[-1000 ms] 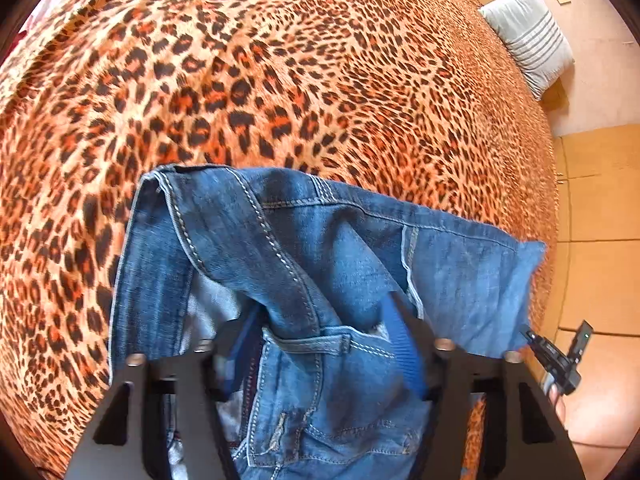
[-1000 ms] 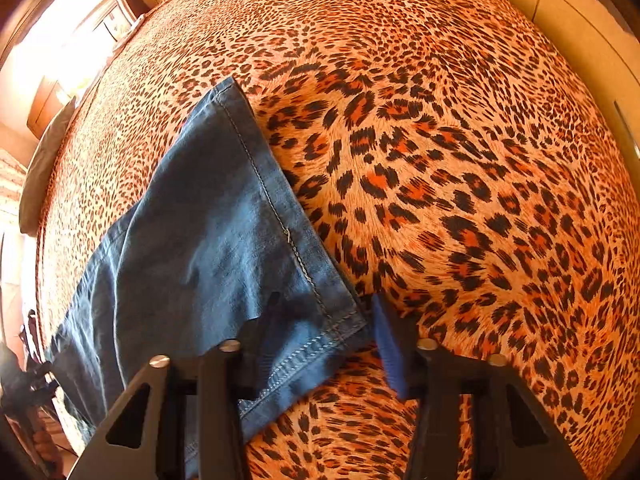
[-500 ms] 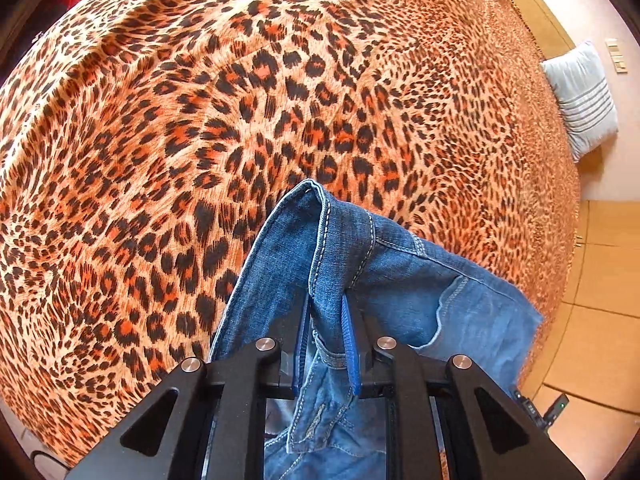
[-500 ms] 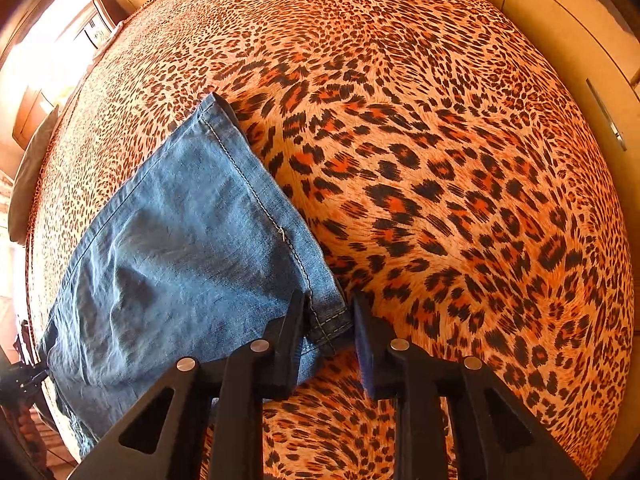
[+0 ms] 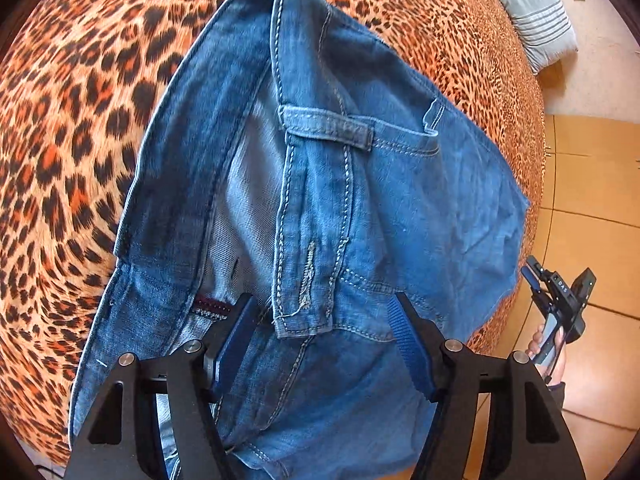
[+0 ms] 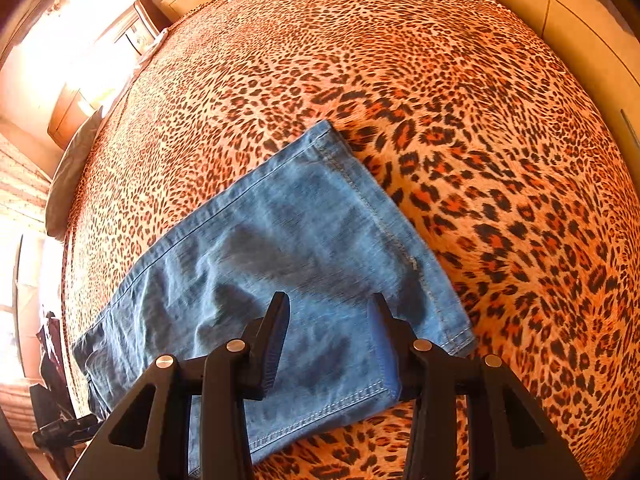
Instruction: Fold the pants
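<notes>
Blue jeans lie on a leopard-print bed. In the left wrist view I see their waist end [image 5: 340, 184], with a belt loop and a pocket seam, folded over itself. My left gripper [image 5: 324, 320] is open, its jaws wide apart just over the waistband. In the right wrist view the leg end [image 6: 304, 248] lies flat, its hems stacked. My right gripper [image 6: 328, 320] is open above the hem, with denim between the spread fingers. The right gripper also shows in the left wrist view [image 5: 560, 304], held by a hand.
The leopard-print bedspread [image 6: 460, 120] covers the whole bed. A grey striped pillow [image 5: 536, 16] lies at the far corner. A wooden nightstand [image 6: 140, 32] stands beyond the bed. Tan floor tiles [image 5: 592, 184] lie past the bed's edge.
Both grippers were shut on the denim half a second ago and have opened, letting it go. The waist end now lies spread and closer to the left camera. The right gripper has moved over the hem.
</notes>
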`<action>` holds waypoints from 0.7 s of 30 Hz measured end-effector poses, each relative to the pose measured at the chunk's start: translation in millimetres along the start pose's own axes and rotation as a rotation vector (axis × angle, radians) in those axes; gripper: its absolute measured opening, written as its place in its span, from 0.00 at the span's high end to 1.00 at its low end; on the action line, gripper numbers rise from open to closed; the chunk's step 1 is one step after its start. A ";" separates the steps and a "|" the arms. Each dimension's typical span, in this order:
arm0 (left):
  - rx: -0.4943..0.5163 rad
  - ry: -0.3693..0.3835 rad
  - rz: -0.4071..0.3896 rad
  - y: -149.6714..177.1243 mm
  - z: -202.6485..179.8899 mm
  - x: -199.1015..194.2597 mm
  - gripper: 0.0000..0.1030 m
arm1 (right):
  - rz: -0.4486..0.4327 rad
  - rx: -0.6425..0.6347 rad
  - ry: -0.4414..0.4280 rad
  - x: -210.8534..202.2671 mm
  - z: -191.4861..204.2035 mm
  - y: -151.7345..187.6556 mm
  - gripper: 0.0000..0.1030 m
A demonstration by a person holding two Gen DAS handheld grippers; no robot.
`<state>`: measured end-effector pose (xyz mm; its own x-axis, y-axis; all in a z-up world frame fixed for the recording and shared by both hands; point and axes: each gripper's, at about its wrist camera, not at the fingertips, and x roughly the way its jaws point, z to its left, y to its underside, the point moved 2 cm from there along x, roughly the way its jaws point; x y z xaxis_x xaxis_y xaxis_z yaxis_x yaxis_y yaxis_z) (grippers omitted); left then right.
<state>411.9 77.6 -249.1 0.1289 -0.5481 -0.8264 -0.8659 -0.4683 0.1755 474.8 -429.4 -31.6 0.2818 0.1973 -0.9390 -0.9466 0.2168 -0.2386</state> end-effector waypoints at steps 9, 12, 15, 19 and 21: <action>-0.003 -0.098 -0.051 16.4 8.9 -12.7 0.76 | -0.036 0.037 0.072 -0.4 -14.3 -10.3 0.59; -0.031 -0.154 -0.090 25.9 12.1 -16.1 0.92 | -0.042 0.062 0.086 4.1 -15.9 -22.0 0.59; -0.059 -0.244 -0.149 36.7 18.2 -29.7 1.00 | -0.054 0.088 0.063 5.7 -13.5 -24.8 0.59; -0.114 -0.183 -0.114 40.7 38.4 -34.8 1.00 | -0.027 0.041 0.010 5.2 -2.4 -2.4 0.59; -0.118 -0.125 -0.127 39.7 36.7 -42.9 1.00 | -0.001 0.023 0.005 4.3 -3.2 15.3 0.58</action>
<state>354.2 108.0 -226.3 0.1665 -0.3928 -0.9044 -0.7832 -0.6099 0.1207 461.1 -428.3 -40.1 0.2822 0.1924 -0.9399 -0.9423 0.2393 -0.2340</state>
